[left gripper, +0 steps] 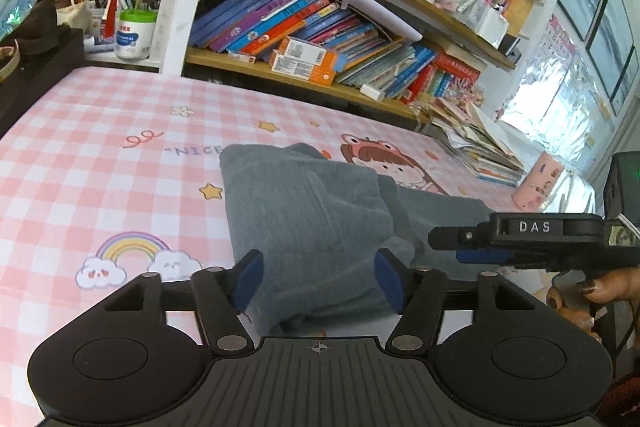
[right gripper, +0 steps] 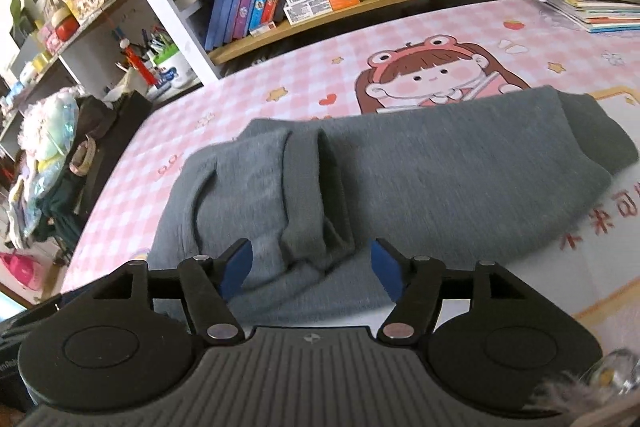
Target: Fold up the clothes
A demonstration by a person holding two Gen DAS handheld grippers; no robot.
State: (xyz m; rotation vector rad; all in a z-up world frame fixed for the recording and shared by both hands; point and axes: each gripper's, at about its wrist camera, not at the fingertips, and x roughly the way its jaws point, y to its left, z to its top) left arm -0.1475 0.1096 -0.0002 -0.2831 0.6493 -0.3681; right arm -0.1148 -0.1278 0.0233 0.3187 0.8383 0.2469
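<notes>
**Both tongs wide, grey garment part-folded**

My left tongs (left gripper: pixel 318 281) and right tongs (right gripper: pixel 312 269) both stand wide apart, gripping nothing, poised over the near edge of the grey garment (right gripper: pixel 400 179). It lies on the pink checked tabletop (left gripper: pixel 100 167), bunched into a rough bundle with loose overlapping layers and one cuffed end sticking out. I judge the fold partly made: layers doubled over, edges still needing squaring.

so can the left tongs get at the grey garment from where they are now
Probably yes. The left tongs stand open right over the near edge of the grey knitted garment on the pink checked cloth, with nothing between them. The right tongs sit off to the side, not blocking.
</notes>
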